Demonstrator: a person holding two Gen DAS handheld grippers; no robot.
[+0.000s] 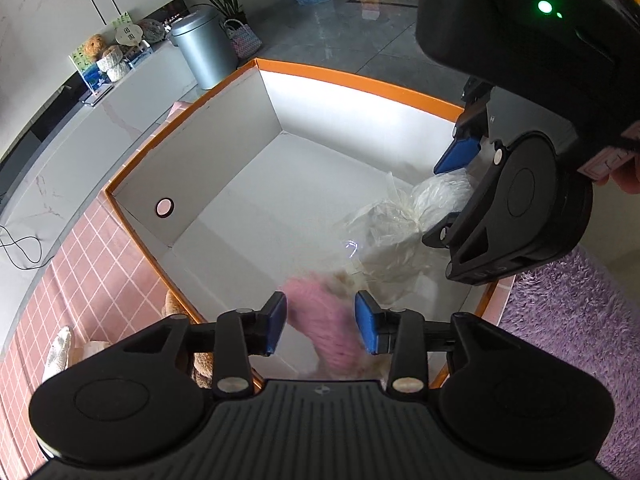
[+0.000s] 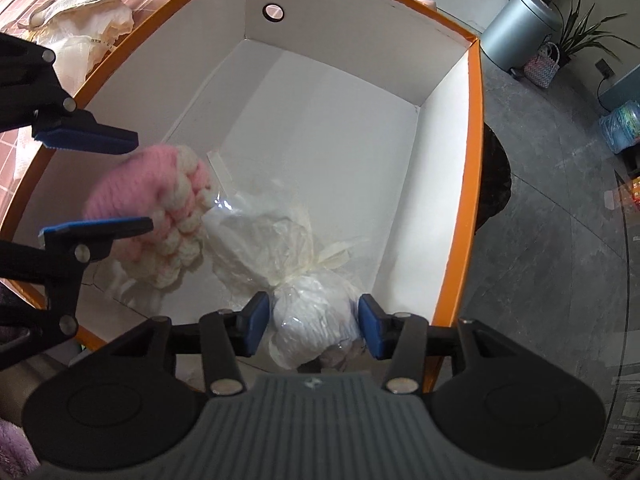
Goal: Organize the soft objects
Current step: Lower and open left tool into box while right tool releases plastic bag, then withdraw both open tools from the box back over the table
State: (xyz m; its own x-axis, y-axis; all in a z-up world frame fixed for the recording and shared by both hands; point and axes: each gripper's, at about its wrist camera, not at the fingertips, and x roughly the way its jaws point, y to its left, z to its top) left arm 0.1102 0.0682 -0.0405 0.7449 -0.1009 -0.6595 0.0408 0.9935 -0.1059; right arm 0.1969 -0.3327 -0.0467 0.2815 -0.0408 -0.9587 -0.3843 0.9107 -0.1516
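Box orange-rimmed, both grippers over it | left gripper spread wide, pink knit loose between | right gripper wide around bagged bundle | right view alone shows cream bobbles.

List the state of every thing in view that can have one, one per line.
Orange box: open, no lid on it.
Pink knitted toy: blurred, between the left gripper's fingers, over the box.
Plastic-wrapped white bundle: wrapped, in the box.
Left gripper: open around the toy.
Right gripper: open around the bundle.
Grey bin: lid shut.
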